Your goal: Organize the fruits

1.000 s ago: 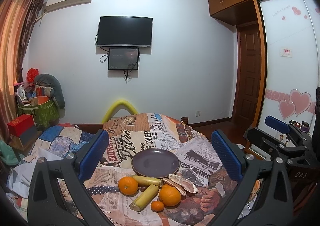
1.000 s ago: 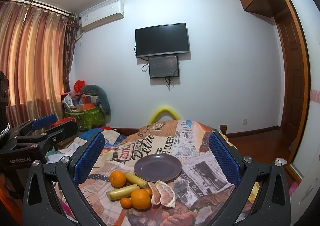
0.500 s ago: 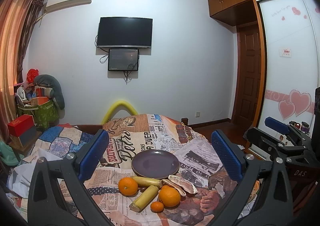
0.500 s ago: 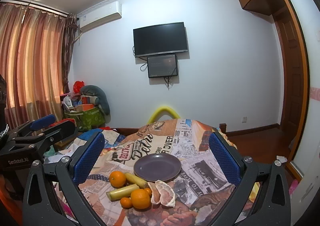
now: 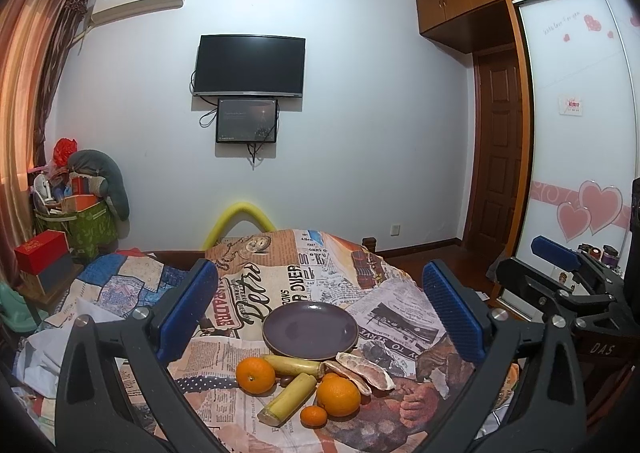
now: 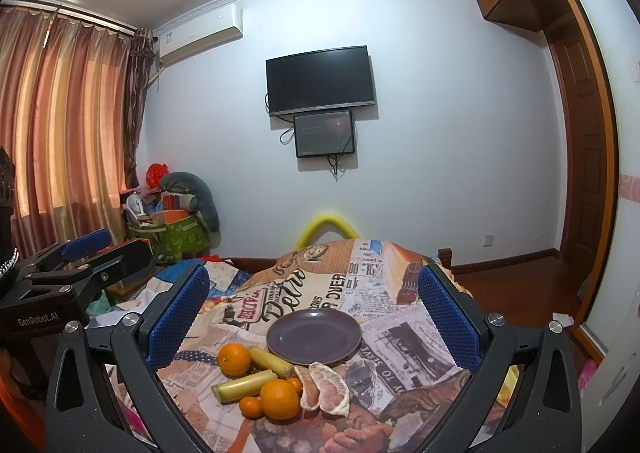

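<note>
An empty dark purple plate lies on a table covered in newspaper-print cloth. In front of it lies a cluster of fruit: oranges, a small tangerine, two yellow-green cane pieces, and pomelo segments. My left gripper is open and empty, held above and short of the fruit. My right gripper is open and empty too. Each gripper shows at the edge of the other's view.
A bed with a patchwork quilt and a green bag of clutter are at the left. A yellow foam arc rises behind the table. A wardrobe and a wooden door stand at the right.
Both views have shifted very slightly; the fruit and the plate have not moved, and both grippers stay open.
</note>
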Demonstrator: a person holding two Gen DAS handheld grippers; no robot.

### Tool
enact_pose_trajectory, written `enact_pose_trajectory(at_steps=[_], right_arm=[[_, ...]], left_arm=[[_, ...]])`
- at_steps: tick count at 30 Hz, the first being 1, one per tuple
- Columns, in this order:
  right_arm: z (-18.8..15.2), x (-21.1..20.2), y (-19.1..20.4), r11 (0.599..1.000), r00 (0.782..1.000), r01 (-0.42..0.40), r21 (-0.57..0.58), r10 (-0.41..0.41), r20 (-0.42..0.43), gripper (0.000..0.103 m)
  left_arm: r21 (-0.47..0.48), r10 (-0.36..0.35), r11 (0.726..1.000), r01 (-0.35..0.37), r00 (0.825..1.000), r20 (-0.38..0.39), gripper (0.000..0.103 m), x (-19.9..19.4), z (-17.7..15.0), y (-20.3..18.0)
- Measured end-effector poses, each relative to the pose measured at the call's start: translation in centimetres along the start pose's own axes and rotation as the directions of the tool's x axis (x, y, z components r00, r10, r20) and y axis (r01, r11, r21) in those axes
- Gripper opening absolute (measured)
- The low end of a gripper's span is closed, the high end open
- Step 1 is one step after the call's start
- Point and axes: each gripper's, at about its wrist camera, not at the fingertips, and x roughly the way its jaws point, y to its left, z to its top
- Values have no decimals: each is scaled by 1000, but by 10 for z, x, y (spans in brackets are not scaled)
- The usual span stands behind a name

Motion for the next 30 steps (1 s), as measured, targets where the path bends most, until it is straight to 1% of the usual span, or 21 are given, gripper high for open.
enact_pose_trajectory(at_steps=[12,17,21,24,25,27,28,30], right_arm=[[0,0,0,1000,1000,1,2,-1,-4,103],[-2,3,1,1000,1000,1,-5,-1,-17,103],[-11,16,0,1000,998,12,-22,-14,-60,103],[-21,30,-1,1000,993,16,-22,-19,-116,103],[-27,37,-2,1000,989,19,-22,-22,-143,103],[-36,47,-3,1000,982,19,-23,-23,-188,103],[-43,54,-4,1000,976,15,-24,-20,-216,103],[-54,64,-5,1000,966,7,-26,-14,-259,103]], left_arm=[[-1,-1,1000,1,1000,-1,103,0,0,0],[2,12,1000,-12,1000,-11,103,5,-1,4],[22,31,999,-31,999,-37,103,11,-8,8],[27,48,999,-46,996,-82,103,22,-18,17],[29,57,998,-55,992,-110,103,29,-24,23],[26,61,998,-58,988,-143,103,37,-32,29],[21,71,997,-69,982,-172,103,45,-39,36],[11,76,997,-75,976,-205,103,54,-48,45]])
